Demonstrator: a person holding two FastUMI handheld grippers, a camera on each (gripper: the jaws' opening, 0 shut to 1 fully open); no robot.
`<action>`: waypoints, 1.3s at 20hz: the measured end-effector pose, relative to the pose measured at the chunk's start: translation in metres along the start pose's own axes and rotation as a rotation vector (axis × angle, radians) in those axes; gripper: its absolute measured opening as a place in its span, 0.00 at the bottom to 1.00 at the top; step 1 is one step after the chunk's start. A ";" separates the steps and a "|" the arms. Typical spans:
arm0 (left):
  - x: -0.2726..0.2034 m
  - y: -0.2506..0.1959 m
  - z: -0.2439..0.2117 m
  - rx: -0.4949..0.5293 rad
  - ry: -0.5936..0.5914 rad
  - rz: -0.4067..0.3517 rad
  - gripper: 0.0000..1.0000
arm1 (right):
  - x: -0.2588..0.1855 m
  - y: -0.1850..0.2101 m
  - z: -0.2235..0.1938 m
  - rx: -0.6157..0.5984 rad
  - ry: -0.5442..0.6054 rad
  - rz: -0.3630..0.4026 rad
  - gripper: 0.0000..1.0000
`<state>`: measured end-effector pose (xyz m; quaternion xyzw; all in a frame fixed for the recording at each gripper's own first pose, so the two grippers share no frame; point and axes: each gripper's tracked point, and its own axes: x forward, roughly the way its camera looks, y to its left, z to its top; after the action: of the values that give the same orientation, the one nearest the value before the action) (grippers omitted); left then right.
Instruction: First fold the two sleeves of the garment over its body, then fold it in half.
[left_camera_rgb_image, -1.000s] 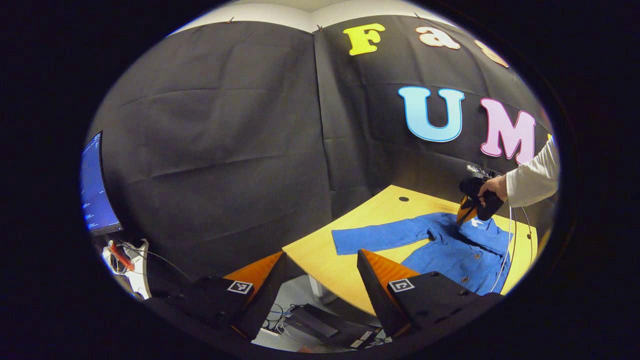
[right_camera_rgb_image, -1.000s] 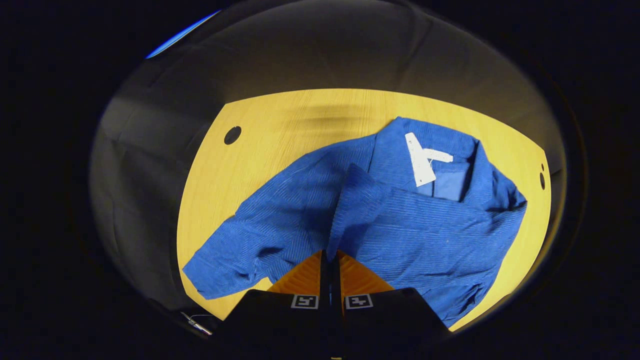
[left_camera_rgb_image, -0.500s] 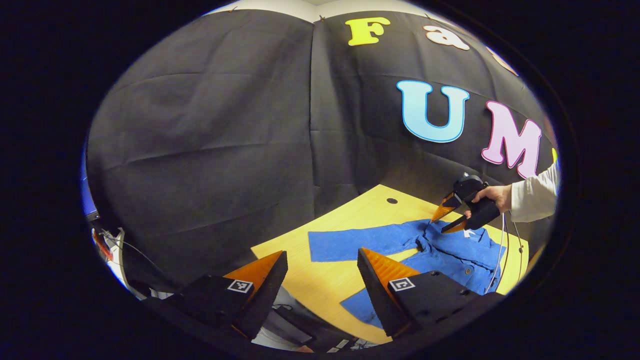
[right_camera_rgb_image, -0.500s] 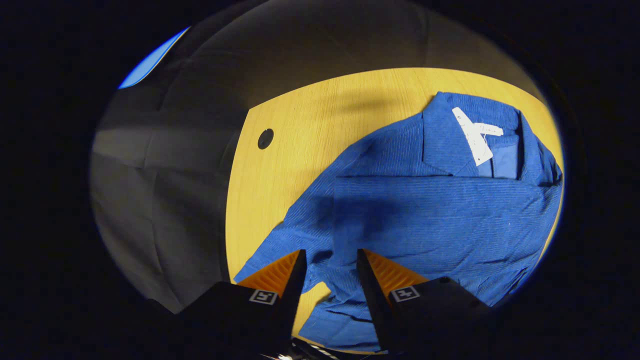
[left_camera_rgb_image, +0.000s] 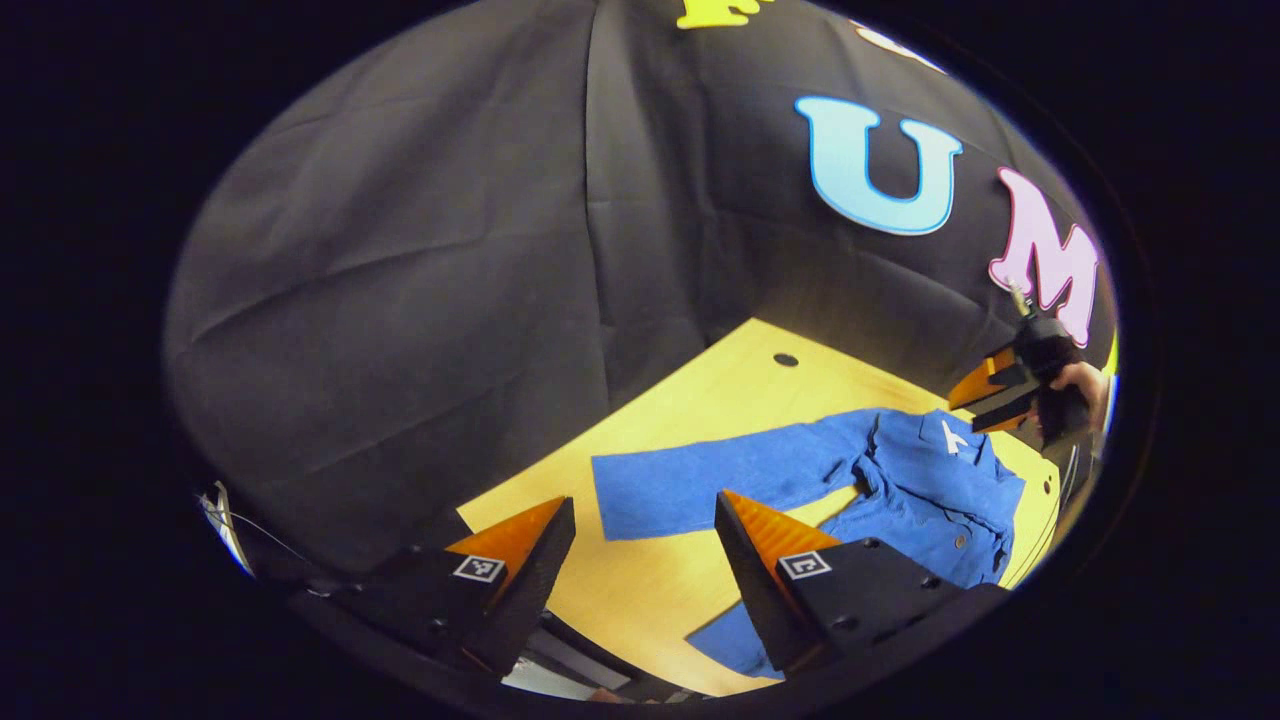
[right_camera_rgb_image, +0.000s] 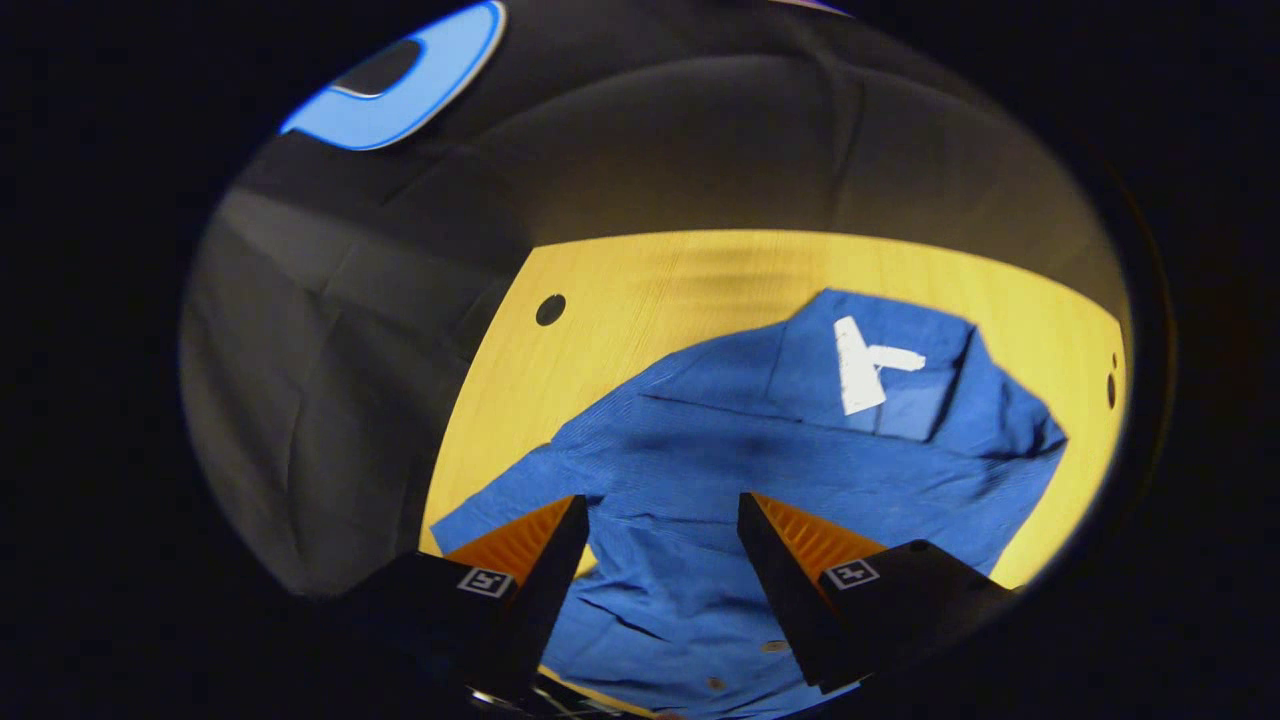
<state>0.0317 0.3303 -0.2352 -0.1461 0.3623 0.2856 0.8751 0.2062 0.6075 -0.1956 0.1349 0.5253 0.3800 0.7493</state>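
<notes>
You hold your left gripper (left_camera_rgb_image: 640, 560) with its two fingers spread wide and nothing between them, above the near edge of the light yellow wooden table (left_camera_rgb_image: 720, 400). The blue button-front shirt of ribbed cloth (left_camera_rgb_image: 900, 490) lies flat on that table at about 3 o'clock in the left gripper view. One long sleeve (left_camera_rgb_image: 700, 475) stretches out straight toward 9 o'clock, not yet folded over the body. The collar with its white label (right_camera_rgb_image: 865, 365) sits at 1 o'clock in the right gripper view, and the cloth across the chest lies smooth with only small wrinkles. Small buttons (right_camera_rgb_image: 773, 646) show along the front near 6 o'clock. Your right gripper (right_camera_rgb_image: 655, 560) is also released, fingers apart, hanging over the shirt body and holding nothing. A small round hole (right_camera_rgb_image: 550, 309) marks the table at 11 o'clock.
</notes>
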 end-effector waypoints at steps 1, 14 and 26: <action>0.011 -0.001 0.003 0.008 0.035 0.002 0.83 | -0.018 -0.008 0.004 -0.054 -0.049 -0.027 0.98; 0.107 -0.027 -0.012 -0.117 0.386 0.003 0.83 | -0.133 -0.027 -0.036 -0.175 -0.229 -0.095 0.99; 0.155 0.043 -0.025 -0.120 0.551 0.216 0.83 | -0.140 -0.061 -0.083 -0.151 -0.159 -0.160 0.99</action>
<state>0.0807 0.4141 -0.3656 -0.2301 0.5821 0.3477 0.6981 0.1364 0.4501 -0.1702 0.0656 0.4431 0.3453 0.8247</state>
